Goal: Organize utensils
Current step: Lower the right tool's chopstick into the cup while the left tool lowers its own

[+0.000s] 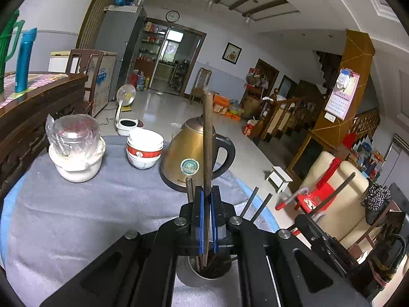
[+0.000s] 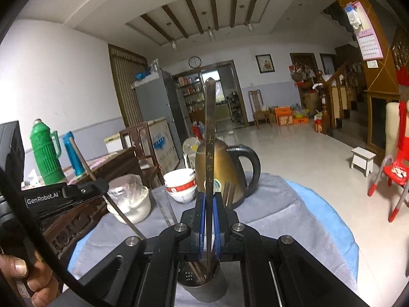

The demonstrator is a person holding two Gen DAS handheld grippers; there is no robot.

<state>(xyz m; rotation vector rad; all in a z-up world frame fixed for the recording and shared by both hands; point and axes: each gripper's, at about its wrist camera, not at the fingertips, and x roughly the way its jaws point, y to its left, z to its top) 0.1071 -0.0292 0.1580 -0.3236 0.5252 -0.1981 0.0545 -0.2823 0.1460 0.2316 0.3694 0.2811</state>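
Both grippers, left [image 1: 207,199] and right [image 2: 209,202], clamp one chopstick each [image 1: 207,138] [image 2: 210,138], upright at frame centre above the cup [image 1: 204,275] [image 2: 202,285]. Risk: a tilted stick catches the rim, tipping it.

A lived-in family home, seen from a cloth-covered table [image 1: 76,209] in an open living and dining hall. Domestic markers include a kettle [image 1: 189,151], stacked bowls [image 1: 144,148], a refrigerator [image 2: 158,105], a wall clock [image 2: 195,62], a calendar [image 1: 341,94] and a wooden staircase [image 1: 294,112].
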